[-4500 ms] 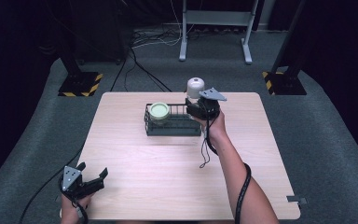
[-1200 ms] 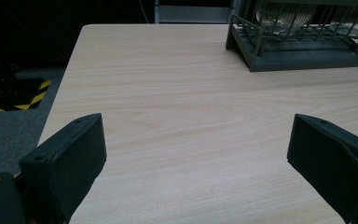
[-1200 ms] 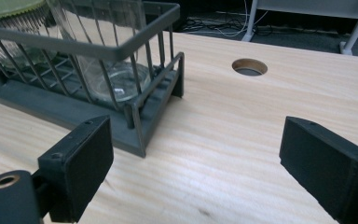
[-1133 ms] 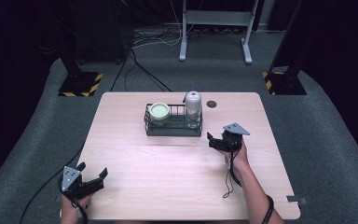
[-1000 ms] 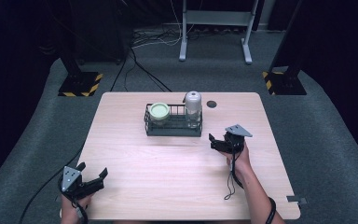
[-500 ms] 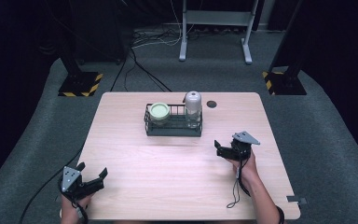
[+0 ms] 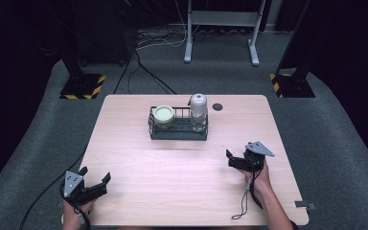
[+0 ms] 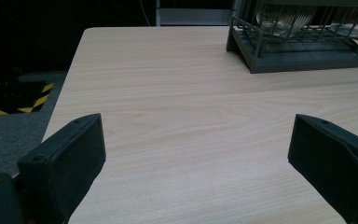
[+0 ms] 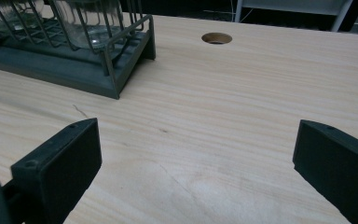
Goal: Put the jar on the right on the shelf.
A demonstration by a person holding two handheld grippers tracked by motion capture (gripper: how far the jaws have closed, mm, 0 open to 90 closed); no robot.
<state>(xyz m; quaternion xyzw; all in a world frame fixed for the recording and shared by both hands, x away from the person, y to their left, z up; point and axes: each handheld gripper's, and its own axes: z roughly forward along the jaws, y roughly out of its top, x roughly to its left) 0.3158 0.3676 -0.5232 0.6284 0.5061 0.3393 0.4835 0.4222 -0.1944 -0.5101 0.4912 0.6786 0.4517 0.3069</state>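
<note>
The right gripper (image 7: 235, 160), jaws just opened wide and empty, sits at the table's (image 7: 182, 191) four o'clock. The glass jar (image 7: 198, 111), apparently lidded, stands in the wire rack (image 7: 177, 129) at twelve. The left gripper (image 7: 96, 184) gapes empty at seven. Best retreat: low, level, clear of the rack.

Dark grey rack (image 7: 177, 130) on pale wood-grain table (image 7: 172, 177); jar lid (image 7: 164, 114) perhaps light green.
</note>
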